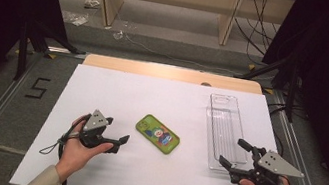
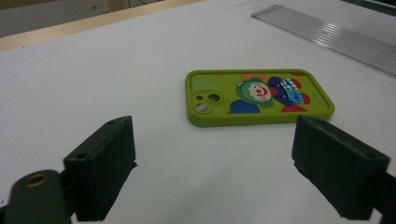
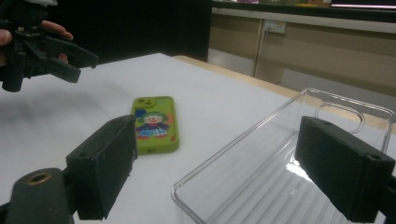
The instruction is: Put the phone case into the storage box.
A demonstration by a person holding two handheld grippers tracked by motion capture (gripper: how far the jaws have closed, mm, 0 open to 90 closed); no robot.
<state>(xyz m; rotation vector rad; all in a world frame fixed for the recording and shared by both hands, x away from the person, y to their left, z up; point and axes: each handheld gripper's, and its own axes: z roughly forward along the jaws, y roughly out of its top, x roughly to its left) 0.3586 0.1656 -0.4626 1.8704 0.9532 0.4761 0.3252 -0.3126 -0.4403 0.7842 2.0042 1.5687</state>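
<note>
A green phone case (image 1: 157, 133) with a cartoon clown picture lies flat on the white sheet, its camera cut-out toward the left. My left gripper (image 1: 119, 144) hovers just left of it, open and empty, jaws aimed at the case (image 2: 259, 97). In its own view the left gripper (image 2: 215, 163) has wide jaws framing the case from a short distance. A clear plastic tray (image 1: 226, 130) lies lengthwise at the right. My right gripper (image 1: 232, 152) is open at the tray's near end, and in its own view the right gripper (image 3: 215, 168) has jaws straddling the near corner of the tray (image 3: 280, 177).
The white sheet (image 1: 138, 179) covers most of the wooden table (image 1: 170, 73). A black "5" mark (image 1: 37, 87) sits on the grey surface to the left. Metal rails and dark stand legs border both sides. The left gripper (image 3: 70, 60) also appears far off beyond the case (image 3: 154, 123).
</note>
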